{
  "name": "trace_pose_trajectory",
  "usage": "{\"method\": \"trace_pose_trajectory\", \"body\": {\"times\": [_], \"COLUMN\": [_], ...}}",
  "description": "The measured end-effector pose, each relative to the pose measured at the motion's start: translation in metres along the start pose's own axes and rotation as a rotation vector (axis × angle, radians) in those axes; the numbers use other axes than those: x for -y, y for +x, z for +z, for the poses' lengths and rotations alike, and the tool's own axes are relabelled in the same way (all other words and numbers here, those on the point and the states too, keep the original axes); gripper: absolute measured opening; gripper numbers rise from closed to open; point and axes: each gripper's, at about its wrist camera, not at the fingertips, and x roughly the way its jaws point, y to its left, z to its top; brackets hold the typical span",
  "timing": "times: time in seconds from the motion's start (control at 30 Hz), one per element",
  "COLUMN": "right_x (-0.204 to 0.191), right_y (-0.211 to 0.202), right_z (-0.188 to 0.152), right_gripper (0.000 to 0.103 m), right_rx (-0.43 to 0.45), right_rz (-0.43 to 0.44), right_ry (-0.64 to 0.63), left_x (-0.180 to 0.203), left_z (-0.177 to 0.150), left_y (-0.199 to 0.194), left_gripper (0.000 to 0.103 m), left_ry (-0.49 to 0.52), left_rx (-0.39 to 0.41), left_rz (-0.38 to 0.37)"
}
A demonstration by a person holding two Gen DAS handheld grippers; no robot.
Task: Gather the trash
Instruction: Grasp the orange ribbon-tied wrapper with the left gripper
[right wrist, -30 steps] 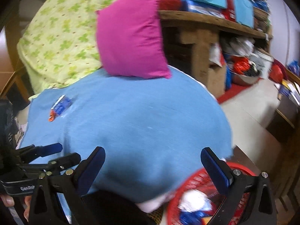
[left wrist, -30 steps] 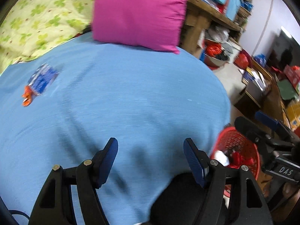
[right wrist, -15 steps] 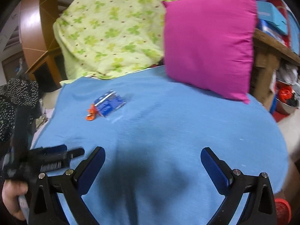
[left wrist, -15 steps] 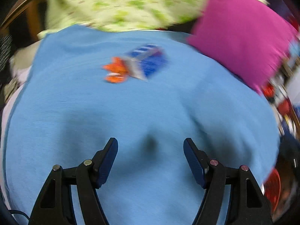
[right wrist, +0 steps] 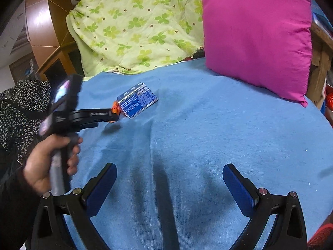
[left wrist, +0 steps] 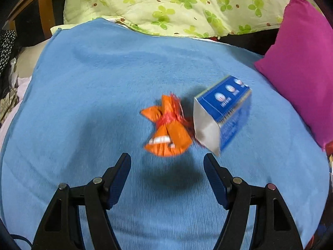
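Note:
A crumpled orange wrapper (left wrist: 167, 129) lies on the blue blanket (left wrist: 104, 95), with a blue carton (left wrist: 223, 112) touching its right side. My left gripper (left wrist: 167, 164) is open and empty, just short of the orange wrapper, fingers either side of it. In the right wrist view the left gripper (right wrist: 113, 114) reaches to the wrapper (right wrist: 114, 109) and the carton (right wrist: 136, 100). My right gripper (right wrist: 169, 180) is open and empty, well back from the trash over the blanket (right wrist: 208, 135).
A magenta pillow (right wrist: 256, 35) leans at the right of the bed, also in the left wrist view (left wrist: 303, 66). A green clover quilt (left wrist: 166, 4) is piled at the back. A red basket rim (right wrist: 320, 236) shows at bottom right. Wooden furniture (right wrist: 43, 33) stands left.
My left gripper has swung from the bed's right edge toward the wrapper and carton, now close before it. My right gripper has turned from the basket toward the bed. Both stay open.

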Motion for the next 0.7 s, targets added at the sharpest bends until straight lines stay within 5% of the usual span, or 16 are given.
{"method": "trace_pose_trajectory", "body": {"times": [0.1,0.17,0.27,0.7], "right_x": [0.001,0.001,-0.003,-0.062], "right_y": [0.002,0.005,0.014,0.103], "right_z": [0.002,0.004,0.011,0.080], "right_gripper": [0.103,0.103,0.103,0.103], "right_rx": [0.000,-0.004,-0.010,-0.025], "right_rz": [0.009,0.012,0.013,0.063], "right_ry": [-0.003,-0.012,-0.029,-0.255], "left_x": [-0.003,-0.005,-0.012,-0.046], "left_z": [0.010,0.013,0.014,-0.028], "left_y": [0.012,0.018,0.020,-0.022], "left_gripper": [0.068,0.043,0.035,0.032], "left_ry": [-0.005,-0.005,-0.018,-0.027], "left_rx": [0.003,-0.012,-0.004,0.076], "left_rz": [0.001,-0.010,-0.025,-0.036]}}
